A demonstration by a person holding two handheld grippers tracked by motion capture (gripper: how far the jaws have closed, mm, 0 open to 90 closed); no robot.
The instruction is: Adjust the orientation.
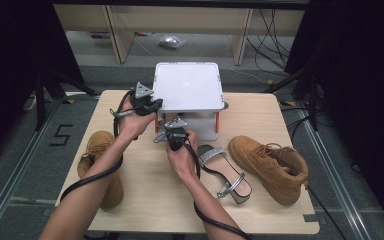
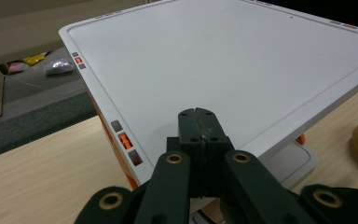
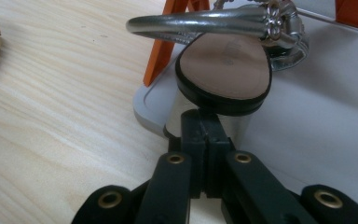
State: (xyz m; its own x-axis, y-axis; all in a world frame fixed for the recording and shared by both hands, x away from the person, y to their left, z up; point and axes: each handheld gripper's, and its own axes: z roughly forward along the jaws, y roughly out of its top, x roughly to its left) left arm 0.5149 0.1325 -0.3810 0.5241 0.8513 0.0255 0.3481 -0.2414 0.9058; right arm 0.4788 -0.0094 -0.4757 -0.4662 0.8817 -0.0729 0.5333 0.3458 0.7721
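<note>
We appear to be partway through stowing shoes on the white two-tier rack [image 1: 188,86] at the far middle of the table [image 1: 145,200]: one silver sandal [image 3: 223,70] already lies on the rack's lower shelf [image 3: 317,135], so we judge the placing step to be in hand. The right gripper [image 3: 204,126] sits just behind that sandal's heel with its jaws pressed together and nothing between them; whether the jaw tips touch the heel we cannot quite tell, since the heel's edge hides them. The left gripper [image 2: 199,126] hovers at the near edge of the rack's top panel, its jaws likewise together and empty. The sandal on the shelf points away from us into the rack, its long axis running front to back, its strap arching over the heel. Its mate, the second sandal [image 1: 225,172], lies on the table just right of the right hand [image 1: 181,156], its long axis slanting, heel strap toward the near right. Two tan boots [image 1: 269,167] flank the work. Next, we reckon, the right jaws must part, swing to that second sandal and grip its strap or heel.
</note>
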